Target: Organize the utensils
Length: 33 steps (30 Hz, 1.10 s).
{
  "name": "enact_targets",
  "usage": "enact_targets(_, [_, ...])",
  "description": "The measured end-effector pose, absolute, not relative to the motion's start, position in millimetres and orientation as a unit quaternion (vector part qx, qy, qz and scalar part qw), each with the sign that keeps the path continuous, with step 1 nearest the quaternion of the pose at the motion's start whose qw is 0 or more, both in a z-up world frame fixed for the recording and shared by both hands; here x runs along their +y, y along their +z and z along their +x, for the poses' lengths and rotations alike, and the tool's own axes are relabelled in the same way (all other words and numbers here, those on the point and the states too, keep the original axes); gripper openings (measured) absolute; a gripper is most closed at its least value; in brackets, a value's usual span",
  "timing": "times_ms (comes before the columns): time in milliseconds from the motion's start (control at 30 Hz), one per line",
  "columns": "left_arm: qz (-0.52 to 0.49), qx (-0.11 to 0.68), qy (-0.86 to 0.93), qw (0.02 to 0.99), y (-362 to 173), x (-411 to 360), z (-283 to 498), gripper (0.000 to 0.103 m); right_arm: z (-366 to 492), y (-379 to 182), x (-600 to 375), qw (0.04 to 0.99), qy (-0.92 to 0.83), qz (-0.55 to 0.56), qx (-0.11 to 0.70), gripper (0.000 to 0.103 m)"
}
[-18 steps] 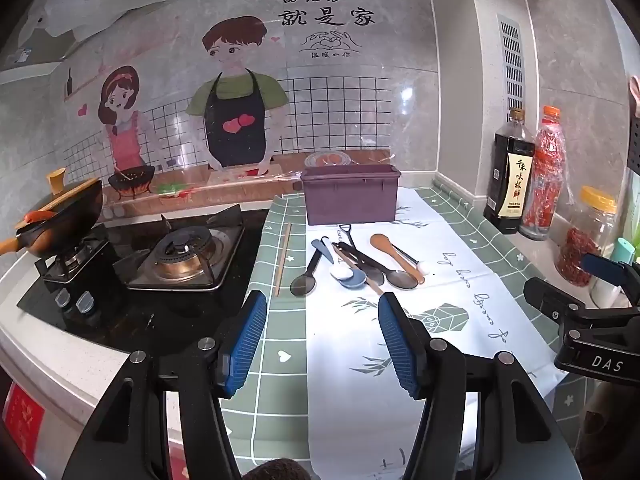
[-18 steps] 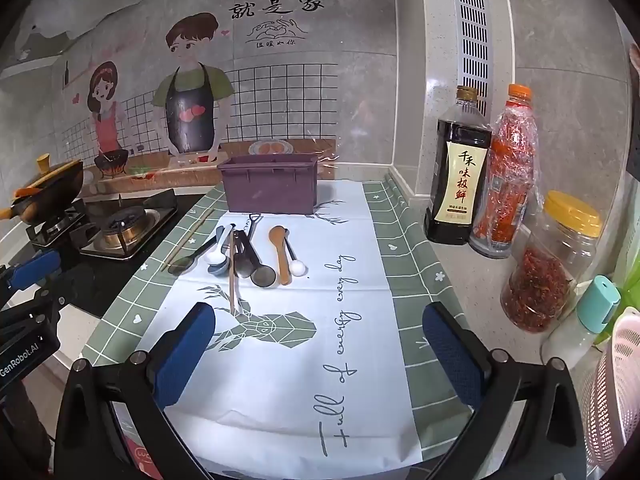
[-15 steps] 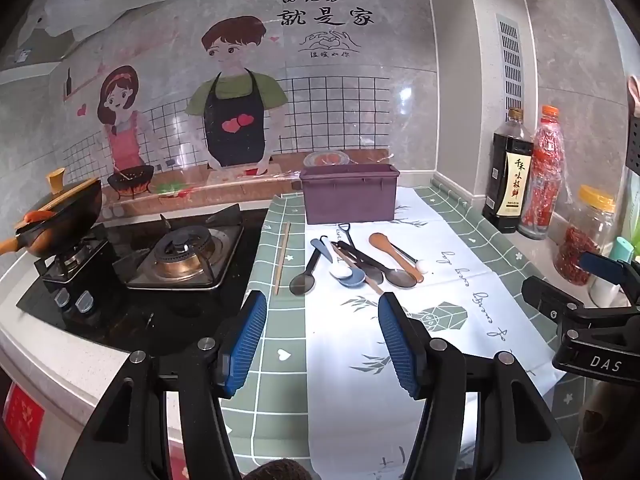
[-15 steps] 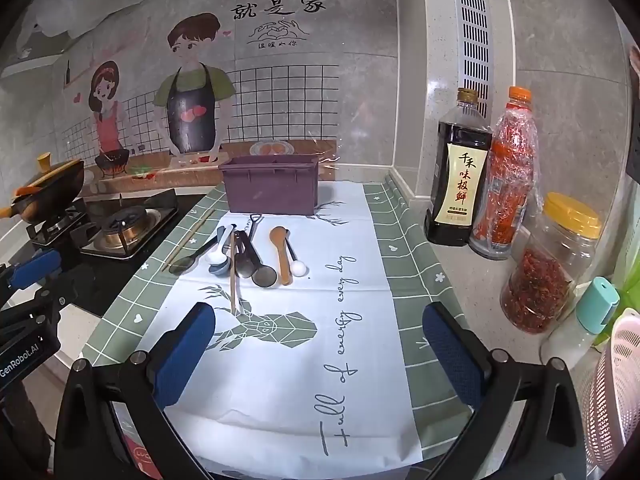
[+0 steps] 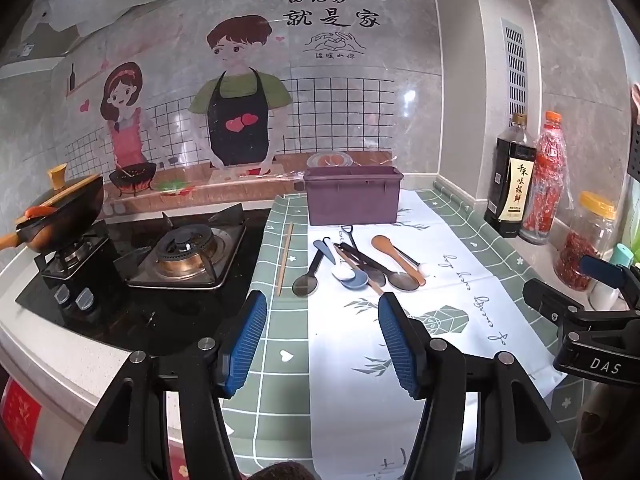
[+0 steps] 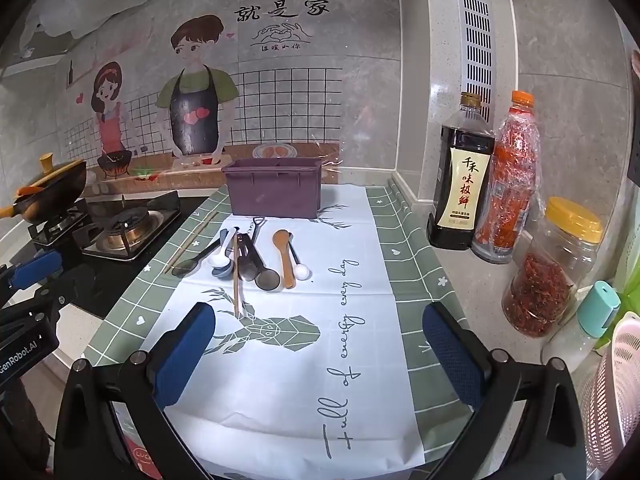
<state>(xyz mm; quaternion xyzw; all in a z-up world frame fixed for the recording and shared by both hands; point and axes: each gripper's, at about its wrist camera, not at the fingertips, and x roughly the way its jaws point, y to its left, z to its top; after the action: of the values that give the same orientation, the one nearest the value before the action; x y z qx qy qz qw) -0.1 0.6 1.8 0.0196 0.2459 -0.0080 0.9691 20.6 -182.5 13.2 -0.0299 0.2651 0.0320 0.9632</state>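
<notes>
Both tongs, left tongs (image 5: 322,338) and right tongs (image 6: 318,354), are held spread and empty; spoon cluster (image 6: 248,258) lies ahead toward purple bin (image 6: 274,188), handles pointing binward.

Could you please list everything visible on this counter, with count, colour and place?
utensil box: one, purple, back of the mat by the wall.
spoons: a pile, exact count unclear; metal, white, blue, wooden; in front of the box.
chopsticks: two, wooden; one on the green mat left of the pile, one across it.
mat: one, white and green, over the counter.
gas stove: one, black, left.
wok: one, dark, on the far burner.
sauce bottle: one, dark, right.
chilli bottle: one, orange cap, beside it.
chilli jar: one, yellow lid, right.
left gripper: open, empty.
right gripper: open, empty.
</notes>
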Motion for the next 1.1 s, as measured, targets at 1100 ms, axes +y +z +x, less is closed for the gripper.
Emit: enact_targets(1100, [0.013, 0.256, -0.011, 0.967, -3.6, 5.0, 8.4, 0.059, 28.6, 10.4, -189.6, 0.961, 0.033, -0.02, 0.273, 0.103])
